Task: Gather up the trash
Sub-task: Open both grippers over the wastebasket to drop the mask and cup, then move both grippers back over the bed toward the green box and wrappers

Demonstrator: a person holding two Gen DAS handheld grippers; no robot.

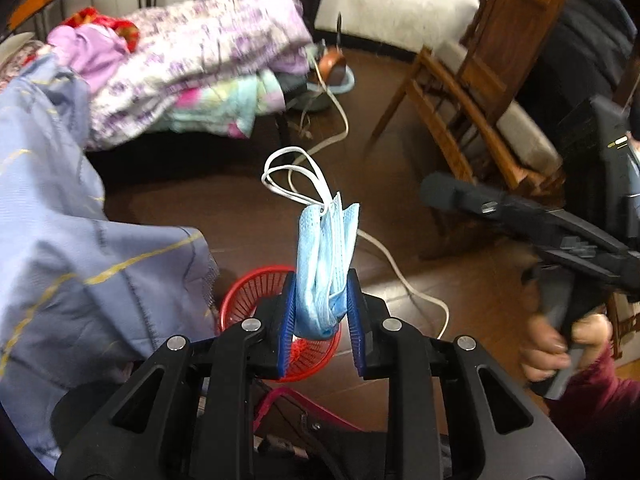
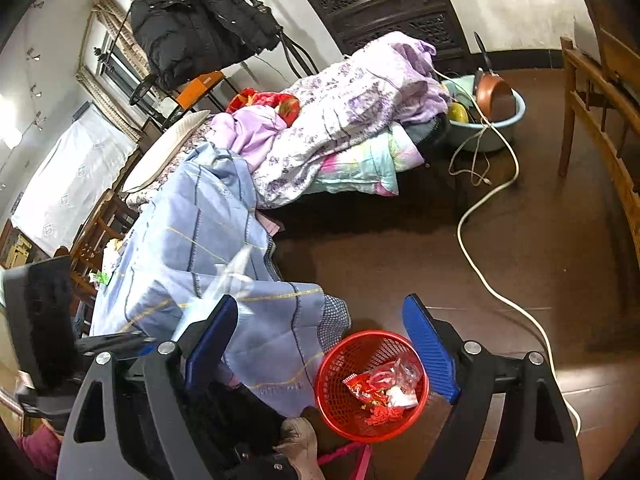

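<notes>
Left gripper (image 1: 320, 300) pinches a crumpled blue face mask (image 1: 326, 264) above the red basket (image 1: 240, 300); light, limp, best held by its bunched body. Right gripper (image 2: 324, 344) stands wide, empty.

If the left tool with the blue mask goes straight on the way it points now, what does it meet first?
Most likely the red basket: its rim shows directly behind and below the left tool, which is shut on the face mask. Nothing else appears between them, though depth is hard to judge in this fisheye view.
</notes>
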